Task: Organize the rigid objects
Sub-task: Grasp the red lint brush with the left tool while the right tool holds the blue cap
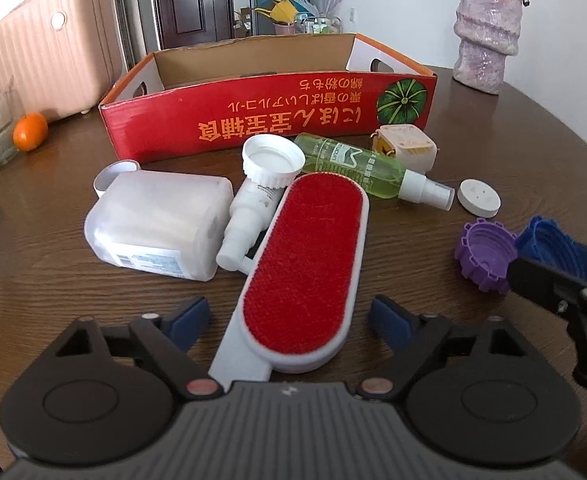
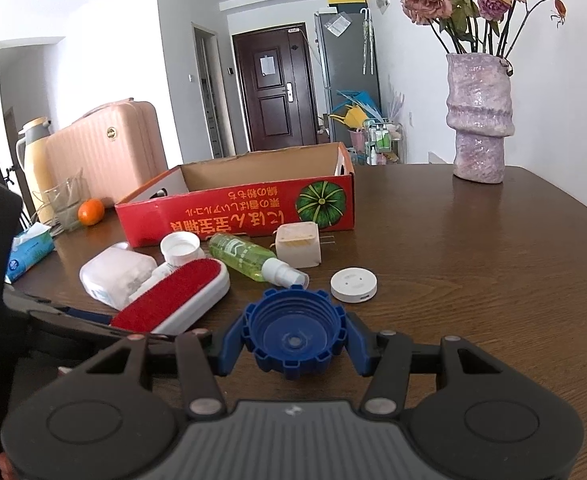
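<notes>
A red-and-white lint brush [image 1: 303,264] lies on the brown table, and my left gripper [image 1: 289,320] is open with its blue pads either side of the brush's near end. My right gripper [image 2: 293,344] is shut on a blue ribbed cap [image 2: 295,330], held just above the table; the cap also shows in the left wrist view [image 1: 541,236]. A purple cap [image 1: 485,254] lies next to it. The open red cardboard box [image 1: 269,120] stands behind the pile. Nearby lie a white tub [image 1: 157,224], a white cap [image 1: 273,160], a white pump bottle [image 1: 249,216], a green spray bottle [image 1: 369,170], a beige plug cube [image 1: 407,146] and a white disc [image 1: 479,198].
A purple vase [image 2: 479,118] with dried roses stands at the back right. An orange [image 1: 30,132], a glass jug [image 2: 67,204] and a tissue pack [image 2: 29,254] sit at the left edge. A pink suitcase [image 2: 109,156] stands beyond the table.
</notes>
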Available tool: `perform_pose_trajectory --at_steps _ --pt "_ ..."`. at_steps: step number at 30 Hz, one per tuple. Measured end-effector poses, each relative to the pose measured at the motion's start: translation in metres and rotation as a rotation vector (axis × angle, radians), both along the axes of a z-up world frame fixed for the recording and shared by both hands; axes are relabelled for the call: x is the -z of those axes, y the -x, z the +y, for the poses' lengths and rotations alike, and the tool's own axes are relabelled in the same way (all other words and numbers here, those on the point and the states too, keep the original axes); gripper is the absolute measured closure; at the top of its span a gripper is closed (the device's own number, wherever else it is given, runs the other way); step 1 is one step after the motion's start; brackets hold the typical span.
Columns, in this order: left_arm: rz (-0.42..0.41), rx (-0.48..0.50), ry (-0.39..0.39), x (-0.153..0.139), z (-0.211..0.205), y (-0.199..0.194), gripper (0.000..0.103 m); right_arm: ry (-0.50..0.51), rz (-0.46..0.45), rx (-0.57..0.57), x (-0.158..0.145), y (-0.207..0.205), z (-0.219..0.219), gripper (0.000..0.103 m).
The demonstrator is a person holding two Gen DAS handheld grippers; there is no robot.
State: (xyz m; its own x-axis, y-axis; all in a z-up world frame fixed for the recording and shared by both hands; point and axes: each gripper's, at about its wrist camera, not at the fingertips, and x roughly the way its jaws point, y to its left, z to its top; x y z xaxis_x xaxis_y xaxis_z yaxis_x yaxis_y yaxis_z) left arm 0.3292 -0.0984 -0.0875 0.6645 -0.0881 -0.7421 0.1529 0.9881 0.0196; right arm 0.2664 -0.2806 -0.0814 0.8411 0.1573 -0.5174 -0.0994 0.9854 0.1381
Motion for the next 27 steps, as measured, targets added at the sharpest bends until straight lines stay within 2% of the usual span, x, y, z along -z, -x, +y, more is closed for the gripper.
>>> perform_pose_trajectory --at_steps 6,10,19,27 --pt "-0.013 0.018 0.031 -0.004 0.004 0.001 0.040 0.013 0.012 0.007 0.005 -0.004 0.003 0.051" --pt "-0.013 0.034 0.069 -0.006 0.007 0.004 0.043 0.018 0.002 0.017 0.006 -0.004 0.004 0.051" --pt "-0.051 0.052 0.088 -0.018 0.011 0.023 0.045 0.016 -0.025 0.049 0.006 -0.003 0.003 0.051" --pt "-0.129 0.055 0.121 -0.047 0.018 0.049 0.045 0.020 -0.055 0.047 -0.001 0.000 0.005 0.051"
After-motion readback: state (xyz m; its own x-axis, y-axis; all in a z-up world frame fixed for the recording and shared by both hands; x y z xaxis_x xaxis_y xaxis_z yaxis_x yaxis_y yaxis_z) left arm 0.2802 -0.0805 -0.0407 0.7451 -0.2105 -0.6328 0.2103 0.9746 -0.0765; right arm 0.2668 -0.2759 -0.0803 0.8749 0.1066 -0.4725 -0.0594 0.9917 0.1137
